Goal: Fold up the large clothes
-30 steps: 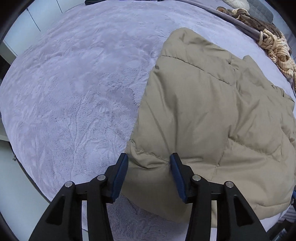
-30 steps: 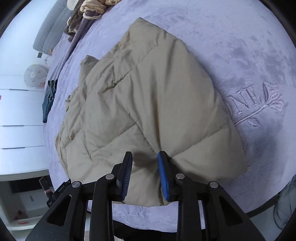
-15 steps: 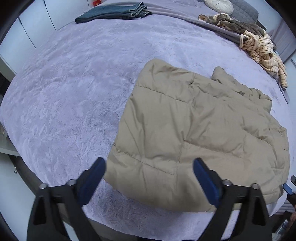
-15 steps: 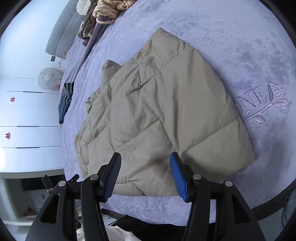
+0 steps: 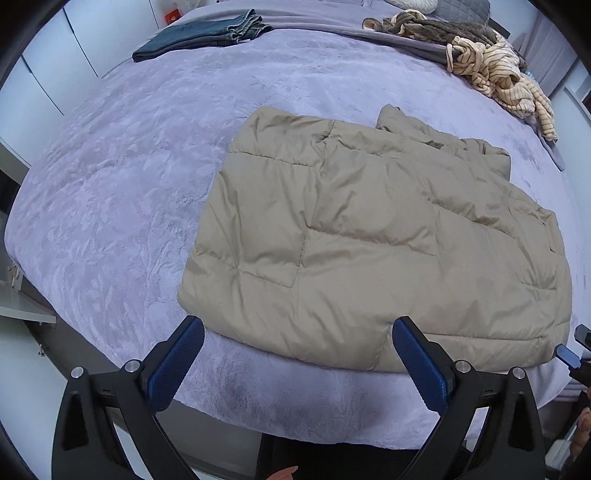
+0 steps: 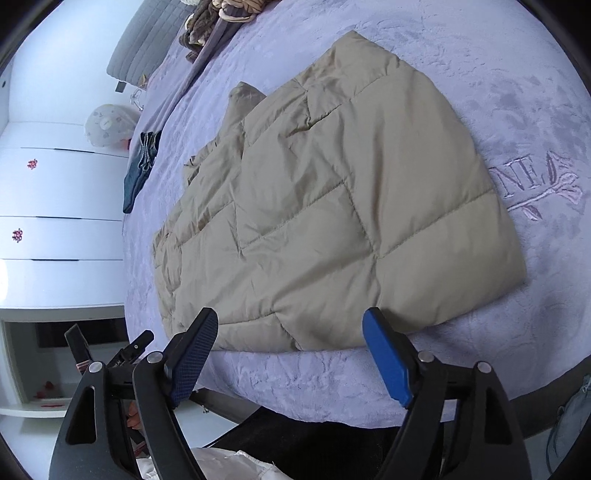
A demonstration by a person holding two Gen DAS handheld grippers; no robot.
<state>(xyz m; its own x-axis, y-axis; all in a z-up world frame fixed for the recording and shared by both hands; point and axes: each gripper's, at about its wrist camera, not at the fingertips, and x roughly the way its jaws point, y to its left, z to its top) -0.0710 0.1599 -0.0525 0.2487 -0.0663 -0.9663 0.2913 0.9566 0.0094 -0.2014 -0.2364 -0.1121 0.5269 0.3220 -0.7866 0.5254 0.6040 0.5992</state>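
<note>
A tan quilted puffer jacket (image 5: 369,236) lies folded into a rough rectangle on the lilac bedspread (image 5: 129,184). It also shows in the right wrist view (image 6: 332,206). My left gripper (image 5: 297,332) is open and empty, just short of the jacket's near hem. My right gripper (image 6: 291,325) is open and empty, above the near edge of the jacket. The jaws of both stand wide apart and touch nothing. The tip of the right gripper (image 5: 569,354) shows at the right edge of the left wrist view.
Folded dark jeans (image 5: 207,33) lie at the far side of the bed. A heap of striped and brown clothes (image 5: 491,66) lies at the far right. White cupboards (image 6: 55,206) stand beside the bed. The bed's near edge (image 5: 295,435) is just below my grippers.
Both grippers have let go of the jacket's near hem, opened wide and pulled back from it. The jacket now lies flat on the bed.
</note>
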